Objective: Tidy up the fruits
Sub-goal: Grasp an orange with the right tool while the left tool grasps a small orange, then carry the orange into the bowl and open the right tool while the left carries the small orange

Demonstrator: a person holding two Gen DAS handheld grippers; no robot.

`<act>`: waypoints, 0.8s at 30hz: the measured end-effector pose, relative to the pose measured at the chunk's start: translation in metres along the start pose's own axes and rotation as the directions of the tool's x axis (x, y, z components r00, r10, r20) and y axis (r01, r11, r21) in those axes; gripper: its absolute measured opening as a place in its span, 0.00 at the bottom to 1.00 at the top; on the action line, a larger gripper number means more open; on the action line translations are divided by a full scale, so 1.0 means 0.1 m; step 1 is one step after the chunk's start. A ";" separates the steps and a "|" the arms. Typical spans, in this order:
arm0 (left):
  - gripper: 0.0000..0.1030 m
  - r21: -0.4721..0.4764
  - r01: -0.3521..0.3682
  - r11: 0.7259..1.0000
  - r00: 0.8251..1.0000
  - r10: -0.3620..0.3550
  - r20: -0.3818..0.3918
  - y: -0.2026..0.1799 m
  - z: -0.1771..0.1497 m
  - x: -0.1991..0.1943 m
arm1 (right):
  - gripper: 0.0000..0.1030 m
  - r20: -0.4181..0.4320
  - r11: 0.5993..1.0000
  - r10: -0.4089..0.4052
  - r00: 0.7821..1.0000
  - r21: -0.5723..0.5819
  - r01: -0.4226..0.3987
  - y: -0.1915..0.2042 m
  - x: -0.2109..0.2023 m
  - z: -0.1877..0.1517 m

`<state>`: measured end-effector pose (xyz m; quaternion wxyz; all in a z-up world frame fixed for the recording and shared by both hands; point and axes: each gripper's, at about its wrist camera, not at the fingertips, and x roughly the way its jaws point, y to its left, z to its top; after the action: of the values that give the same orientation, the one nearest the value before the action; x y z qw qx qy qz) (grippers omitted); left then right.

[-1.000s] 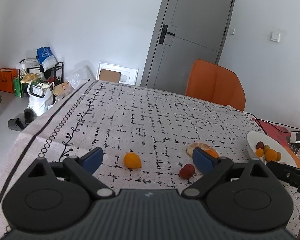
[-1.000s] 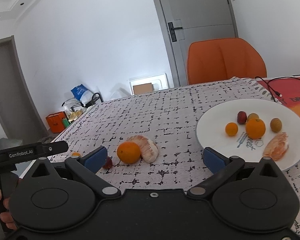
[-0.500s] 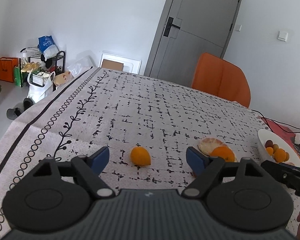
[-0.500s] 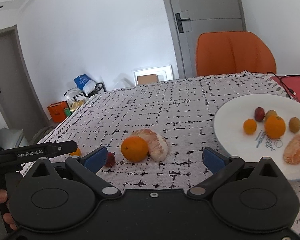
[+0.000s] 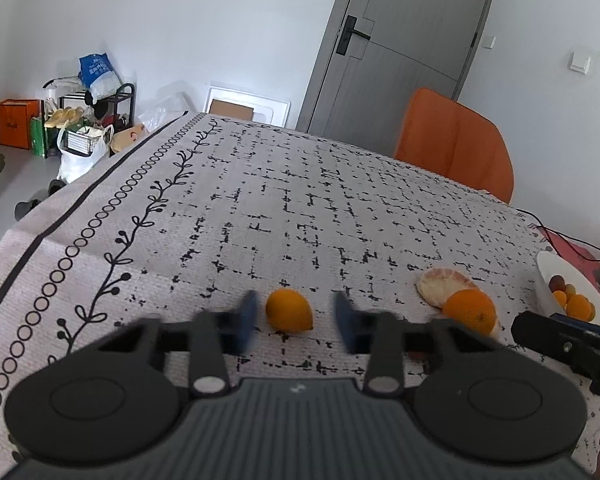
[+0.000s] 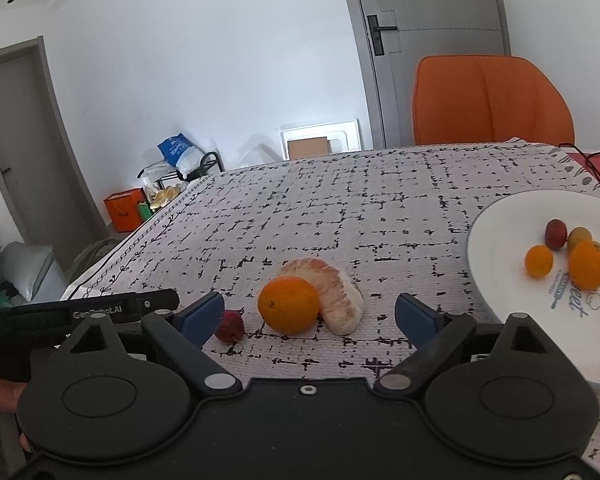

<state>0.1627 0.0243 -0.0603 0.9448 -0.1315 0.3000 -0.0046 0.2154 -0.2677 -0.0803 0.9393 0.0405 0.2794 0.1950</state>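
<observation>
A small orange kumquat-like fruit [image 5: 289,314] lies on the patterned tablecloth. My left gripper [image 5: 296,326] is open, its blurred blue pads on either side of the fruit and not touching it. An orange [image 6: 289,310] sits against a peeled pomelo piece [image 6: 332,296], with a small red fruit [image 6: 229,325] to its left. My right gripper [image 6: 308,318] is open and empty, just in front of the orange. A white plate [image 6: 496,236] at the right holds several fruits. The orange [image 5: 469,312] and the pomelo piece [image 5: 444,284] also show in the left wrist view.
An orange chair [image 6: 488,100] stands behind the table's far edge. A black cable [image 6: 592,168] and a red mat lie at the far right. The table's left edge [image 5: 80,200] drops to the floor, where bags and a rack stand.
My left gripper has moved forward and its jaws have narrowed around the small orange fruit. My right gripper has moved left and closer to the orange and pomelo piece.
</observation>
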 end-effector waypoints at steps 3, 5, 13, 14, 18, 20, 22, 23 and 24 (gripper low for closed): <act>0.21 -0.015 0.013 1.000 1.000 -0.013 0.010 0.03 0.02 -0.05 | 0.89 -0.007 1.000 0.002 1.000 -0.005 -0.002 0.03 0.05 0.01; 0.21 -0.008 0.015 1.000 1.000 -0.014 0.021 0.05 0.02 -0.10 | 0.83 -0.007 1.000 -0.002 1.000 -0.006 0.002 0.04 0.08 0.01; 0.21 -0.070 0.012 0.997 0.999 -0.009 0.035 0.27 0.09 -0.23 | 0.72 -0.037 1.000 -0.012 0.999 -0.021 0.011 0.20 0.29 0.03; 0.21 -0.079 0.011 0.997 0.999 -0.008 0.041 0.29 0.10 -0.25 | 0.69 -0.043 1.000 -0.010 0.999 -0.026 0.009 0.23 0.33 0.03; 0.21 -0.084 0.010 0.996 0.999 -0.006 0.047 0.33 0.12 -0.30 | 0.38 -0.046 0.997 -0.025 0.999 -0.075 0.022 0.32 0.43 0.01; 0.21 -0.079 0.010 0.997 0.999 -0.006 0.049 0.32 0.13 -0.32 | 0.38 -0.053 0.998 -0.022 0.998 -0.054 0.019 0.30 0.39 0.03; 0.21 -0.071 0.012 0.997 0.999 -0.009 0.049 0.29 0.12 -0.33 | 0.38 -0.038 0.998 -0.022 0.999 -0.054 0.020 0.28 0.33 0.02; 0.21 -0.069 0.016 0.997 0.999 -0.013 0.049 0.27 0.12 -0.34 | 0.38 -0.035 0.999 -0.023 0.999 -0.047 0.021 0.26 0.30 0.01; 0.21 -0.067 0.019 0.998 0.999 -0.016 0.049 0.26 0.11 -0.33 | 0.37 -0.034 0.999 -0.022 0.999 -0.036 0.020 0.24 0.28 0.01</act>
<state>0.1399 0.0548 -0.0390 0.9467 -0.1660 0.2760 0.0005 0.2291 -0.2348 -0.0892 0.9370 0.0175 0.2921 0.1908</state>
